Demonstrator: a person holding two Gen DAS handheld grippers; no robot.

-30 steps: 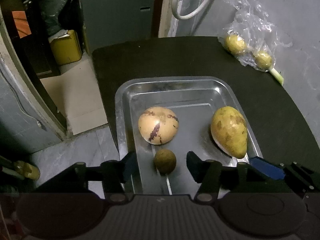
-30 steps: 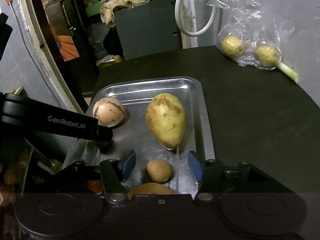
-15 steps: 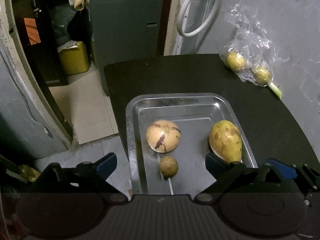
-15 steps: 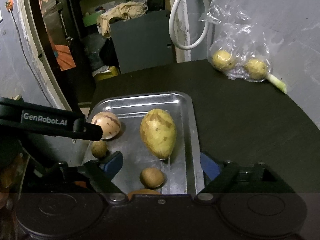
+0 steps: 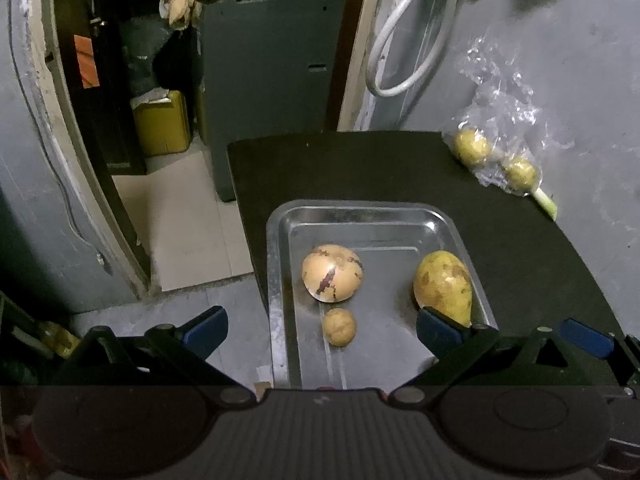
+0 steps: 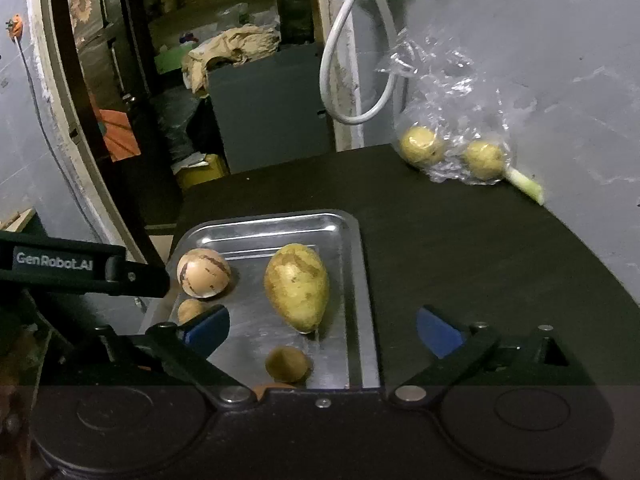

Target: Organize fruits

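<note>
Fruit lies in a steel tray (image 5: pixel 276 280) on the dark desk (image 5: pixel 520 248): a big mango (image 5: pixel 442 286) along the right wall, a round blotched fruit (image 5: pixel 332 274) near the left, a small brown fruit (image 5: pixel 339 327) just in front of it, apart from both. The right view shows a second small fruit (image 6: pixel 287 364) at the near end of the tray. Two more yellow fruits sit in a clear bag (image 6: pixel 452 152) at the far edge of the desk, against the wall. Left gripper (image 5: pixel 320 328) hangs above the near end of the tray, jaws wide apart, holding nothing; right gripper (image 6: pixel 322 330) likewise, jaws apart and empty, straddling the tray's right rim. Judgement: the mango looks heavy and smooth-skinned, likely to pivot if pinched near its tip, so a hold across its thickest middle suits best. The blotches suggest ripeness, so soft flesh and a gentle squeeze. The small fruits look light and firm but apt to roll on bare steel. The bag is limp and slippery; better to grip a fruit through the film than the film alone.
</note>
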